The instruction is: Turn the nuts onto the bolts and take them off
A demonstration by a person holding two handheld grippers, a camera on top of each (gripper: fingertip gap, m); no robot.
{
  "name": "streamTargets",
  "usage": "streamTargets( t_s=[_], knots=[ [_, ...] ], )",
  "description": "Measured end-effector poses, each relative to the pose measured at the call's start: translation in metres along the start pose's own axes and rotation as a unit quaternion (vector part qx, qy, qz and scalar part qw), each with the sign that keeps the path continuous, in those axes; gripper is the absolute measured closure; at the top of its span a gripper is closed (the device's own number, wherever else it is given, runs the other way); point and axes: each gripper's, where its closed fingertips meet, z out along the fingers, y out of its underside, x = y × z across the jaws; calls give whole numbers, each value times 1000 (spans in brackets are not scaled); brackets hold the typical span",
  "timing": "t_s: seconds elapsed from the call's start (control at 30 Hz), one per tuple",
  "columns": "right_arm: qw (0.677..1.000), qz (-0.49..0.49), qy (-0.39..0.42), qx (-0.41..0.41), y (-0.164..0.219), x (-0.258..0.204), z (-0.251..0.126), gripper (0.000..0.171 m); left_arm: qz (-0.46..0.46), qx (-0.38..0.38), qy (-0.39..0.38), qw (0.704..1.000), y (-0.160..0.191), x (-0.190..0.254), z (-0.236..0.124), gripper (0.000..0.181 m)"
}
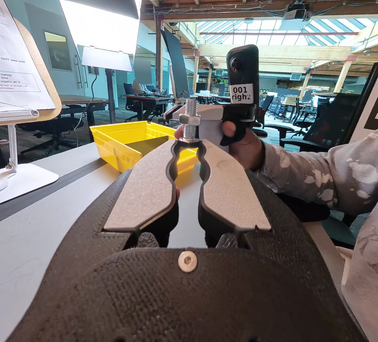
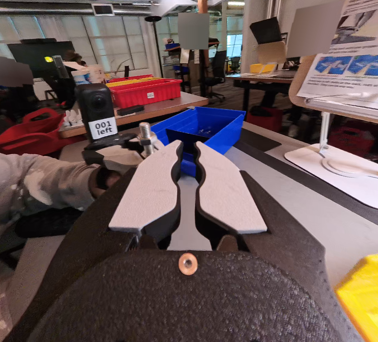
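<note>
My left gripper (image 1: 188,143) is shut on the head of a silver bolt (image 1: 190,107) and holds it upright above the table. A hex nut (image 1: 189,120) sits about halfway down the thread. My right gripper (image 2: 188,146) is narrowly open and empty, its fingertips just right of the bolt (image 2: 145,129) and nut (image 2: 146,142). In the left wrist view the right gripper's white body (image 1: 210,116) is close behind the bolt, held by a hand (image 1: 245,148).
A yellow bin (image 1: 114,133) stands on the grey table behind the bolt. A blue bin (image 2: 225,123) with several small metal parts stands ahead of my right gripper. White document stands (image 1: 24,178) (image 2: 327,160) flank the table. A black strip (image 1: 51,189) crosses it. My left and right fingertips are right by each other.
</note>
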Motion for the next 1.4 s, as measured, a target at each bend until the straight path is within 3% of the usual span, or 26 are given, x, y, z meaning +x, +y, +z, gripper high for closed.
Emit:
streamTargets(
  t_s=[0.27,0.33,0.4,0.43,0.67,0.73,0.83,1.13,1.2,1.27,1.3,1.4],
  knots=[
    [998,1,-65,-9,3,-24,5,126,-1,-4,0,1000,3,1,1,163],
    [998,0,-56,-10,3,-22,5,129,-4,-4,-4,1000,2,0,1,163],
    [1000,5,-16,-6,2,-7,3,154,-4,-1,1,1000,1,-1,0,163],
    [1000,0,-1,-5,2,0,1,157,1,-1,1,1000,0,0,0,163],
    [998,2,-61,-4,1,-23,4,124,-1,-6,1,1000,4,0,1,163],
    [998,-2,-55,-7,3,-21,5,125,-2,-6,-1,1000,4,0,1,163],
    [1000,-2,-4,1,0,-2,1,153,-2,-1,1,1000,1,-1,0,163],
    [998,3,-68,3,-1,-25,3,123,1,-5,1,1000,2,0,1,163],
    [998,-1,-61,0,0,-23,4,128,1,-5,3,1000,2,2,1,163],
    [1000,-2,-20,0,0,-9,2,153,0,-5,6,1000,1,2,1,163],
    [1000,-3,-9,-1,0,-3,0,156,2,-5,4,1000,1,2,1,163],
    [1000,3,-24,9,-4,-5,-2,144,0,-6,3,1000,2,1,1,163]
  ],
)
